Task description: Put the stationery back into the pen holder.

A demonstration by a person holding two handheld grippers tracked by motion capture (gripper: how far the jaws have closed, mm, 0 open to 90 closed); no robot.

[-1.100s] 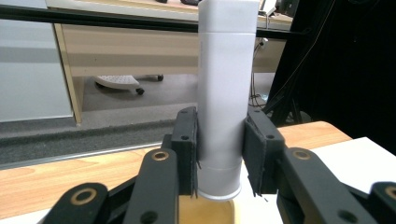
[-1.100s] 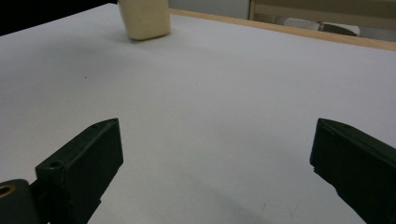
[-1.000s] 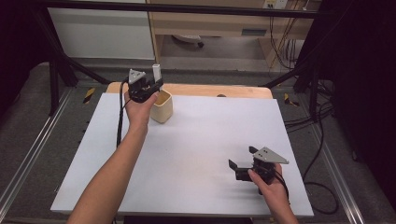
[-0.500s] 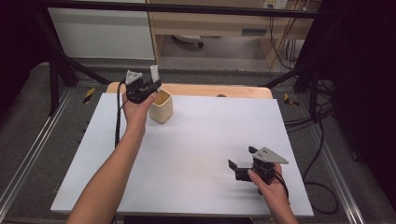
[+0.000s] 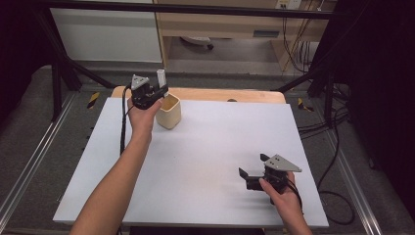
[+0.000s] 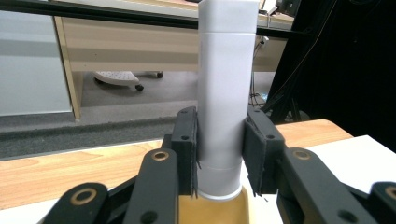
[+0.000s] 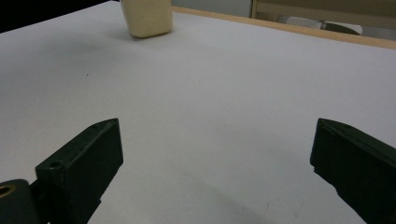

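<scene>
Grip is kept by the left gripper point(image 5: 155, 92) on a white tube point(image 6: 226, 93), whose long axis is held upright; in the left gripper view the two black pads are seen pressed against its opposite sides, and its lower end is seen just at, or slightly inside, the mouth of the beige cup point(image 5: 169, 111); whether it touches the rim cannot be told. In the high view the cup is seen standing at the far left of the white table point(image 5: 215, 142), just in front of the wooden strip point(image 5: 220, 95) along the far edge, with the gripped tube directly above its far side. The relation on which the coming move is judged to turn is therefore a vertical one: the cup's opening lies straight below the tube, so that a lowering or a lifting along the tube's own axis is called for, with little sideways correction; a tilt would be likely to catch the rim. The right gripper point(image 5: 254, 178) is held at the near right of the table, well apart from the cup; its jaws are spread wide with nothing between them, and in the right gripper view they are seen pointed across the bare surface toward the distant cup; the left hand point(image 5: 142, 115) is plainly the nearer one.
</scene>
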